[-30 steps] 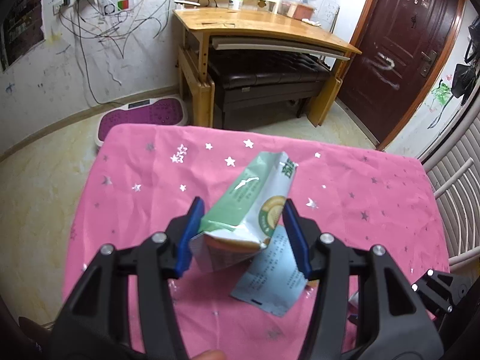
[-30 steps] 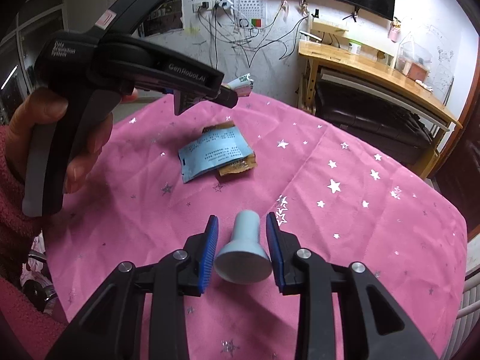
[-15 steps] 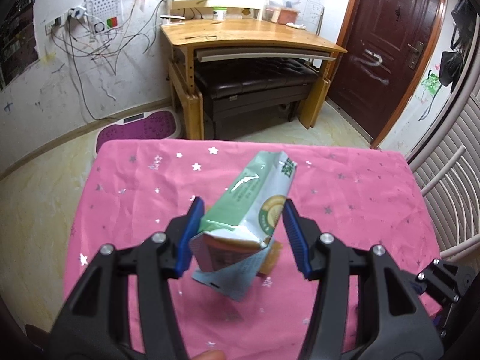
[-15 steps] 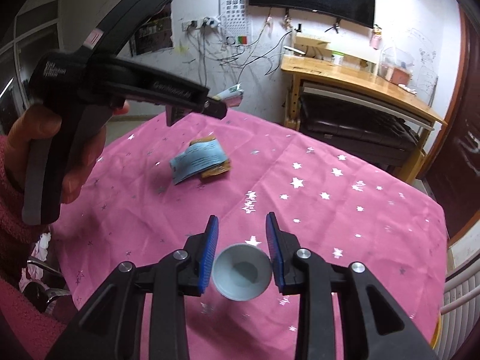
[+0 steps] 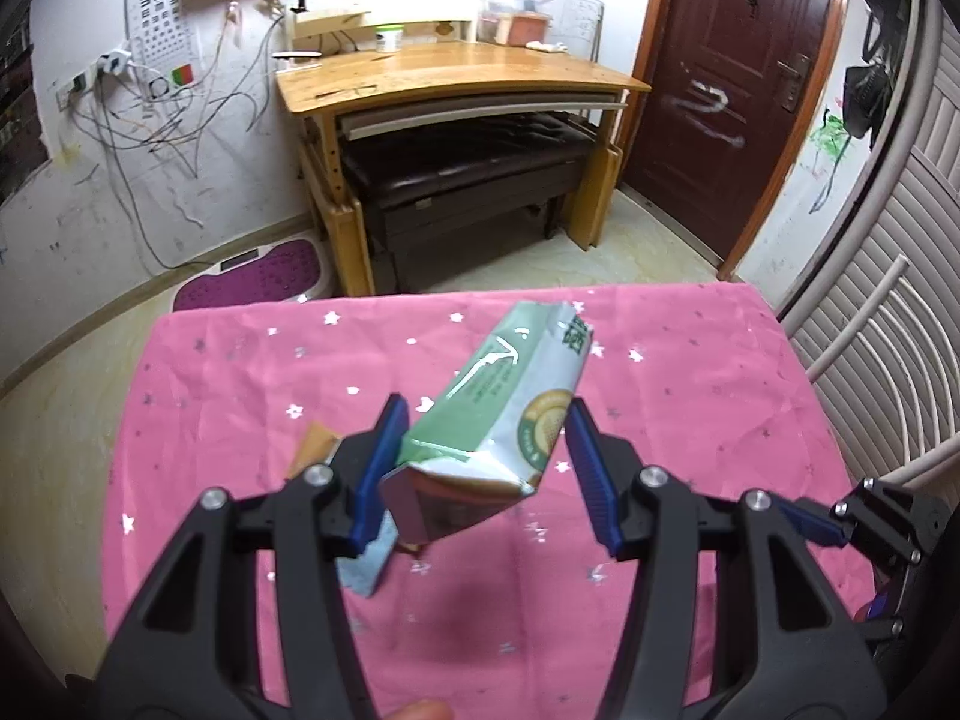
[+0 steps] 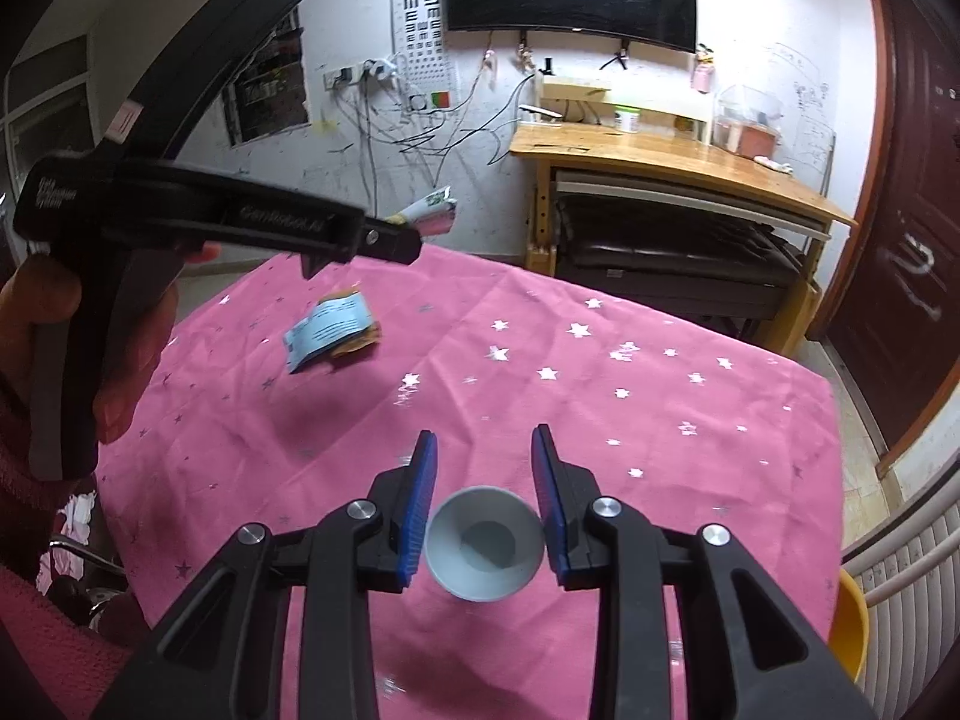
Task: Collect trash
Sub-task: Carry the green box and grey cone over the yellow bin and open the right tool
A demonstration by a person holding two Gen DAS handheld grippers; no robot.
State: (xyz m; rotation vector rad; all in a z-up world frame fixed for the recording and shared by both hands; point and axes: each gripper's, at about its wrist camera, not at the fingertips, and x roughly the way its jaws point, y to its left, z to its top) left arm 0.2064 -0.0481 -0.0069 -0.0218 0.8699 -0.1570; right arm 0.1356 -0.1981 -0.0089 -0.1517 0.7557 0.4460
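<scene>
Carton (image 5: 510, 414), light and crushable, sits clamped in the left gripper (image 5: 480, 468) jaws above the pink desk (image 5: 240, 372). Opposite, right gripper (image 6: 483, 504) jaws pinch a thin paper cup (image 6: 485, 546) by its flimsy rim; wrappers (image 6: 330, 330) remain on the desk.

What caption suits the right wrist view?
Right gripper holding a paper cup above the pink starred tablecloth, wrappers left behind.

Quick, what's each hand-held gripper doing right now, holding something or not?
Left hand-held gripper: closed on a green carton.
Right hand-held gripper: closed on a small grey cup.
</scene>
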